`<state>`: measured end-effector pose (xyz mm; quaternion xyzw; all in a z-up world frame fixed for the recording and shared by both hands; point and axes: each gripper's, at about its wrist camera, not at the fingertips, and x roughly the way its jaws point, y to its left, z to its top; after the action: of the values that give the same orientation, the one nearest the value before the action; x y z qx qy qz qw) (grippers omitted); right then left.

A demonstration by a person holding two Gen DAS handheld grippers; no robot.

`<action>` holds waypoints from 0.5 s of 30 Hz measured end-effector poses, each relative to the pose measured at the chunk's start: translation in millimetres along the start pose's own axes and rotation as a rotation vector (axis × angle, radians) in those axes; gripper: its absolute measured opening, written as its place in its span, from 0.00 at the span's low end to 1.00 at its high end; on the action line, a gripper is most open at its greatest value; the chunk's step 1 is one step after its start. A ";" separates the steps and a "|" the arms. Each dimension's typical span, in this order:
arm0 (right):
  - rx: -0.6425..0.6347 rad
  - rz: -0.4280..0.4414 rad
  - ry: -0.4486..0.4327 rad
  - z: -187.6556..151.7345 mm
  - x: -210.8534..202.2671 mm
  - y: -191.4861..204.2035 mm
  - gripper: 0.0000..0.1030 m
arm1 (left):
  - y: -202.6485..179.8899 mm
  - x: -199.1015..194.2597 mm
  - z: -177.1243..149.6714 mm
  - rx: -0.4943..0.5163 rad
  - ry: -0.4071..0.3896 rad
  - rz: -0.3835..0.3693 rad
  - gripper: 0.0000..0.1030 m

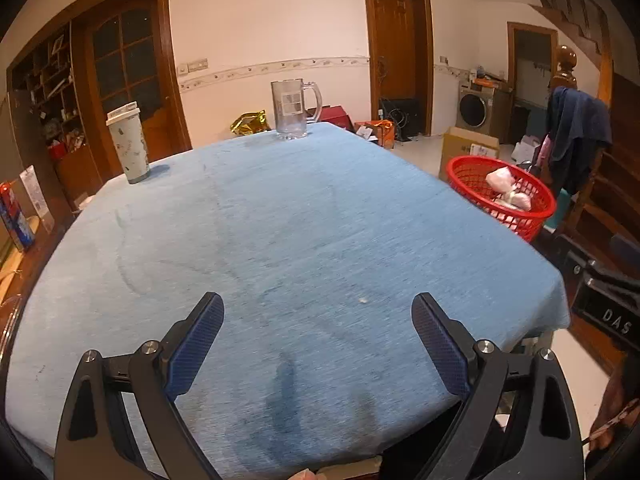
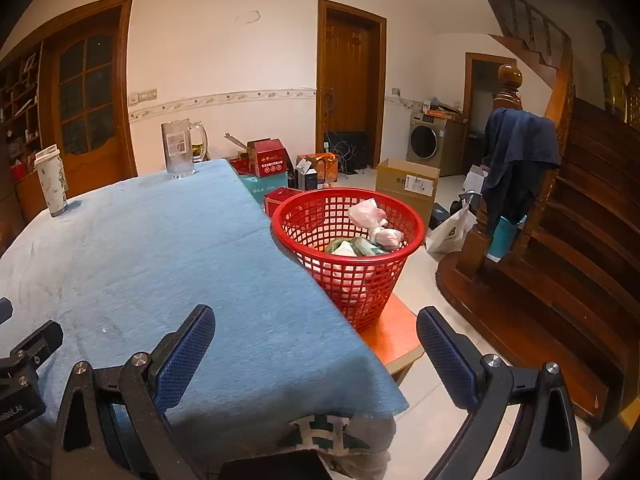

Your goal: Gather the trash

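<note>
A red mesh basket (image 2: 352, 256) stands on an orange stool beside the table's right edge and holds pink plastic bags (image 2: 370, 216) and other crumpled trash. It also shows in the left wrist view (image 1: 500, 196) at the right. The table has a blue cloth (image 1: 280, 240). My left gripper (image 1: 318, 312) is open and empty above the cloth's near part. My right gripper (image 2: 316, 328) is open and empty over the table's near right corner, short of the basket. A tiny white crumb (image 1: 363, 300) lies on the cloth.
A glass mug (image 1: 294, 108) stands at the table's far edge and a white tumbler (image 1: 129, 144) at the far left. Cardboard boxes (image 2: 408, 184) lie on the floor behind. A wooden staircase (image 2: 560, 240) with a dark cloth on its post is at the right.
</note>
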<state>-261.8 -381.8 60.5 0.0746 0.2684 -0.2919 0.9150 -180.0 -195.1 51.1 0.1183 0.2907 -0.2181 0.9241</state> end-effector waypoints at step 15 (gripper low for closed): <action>-0.020 0.008 0.010 -1.2 1.9 8.7 0.99 | 8.4 -3.6 -3.7 0.002 -0.004 0.087 0.91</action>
<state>-256.0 -375.3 58.2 0.0681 0.2755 -0.2853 0.9154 -180.6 -185.3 51.0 0.1313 0.2835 -0.1779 0.9332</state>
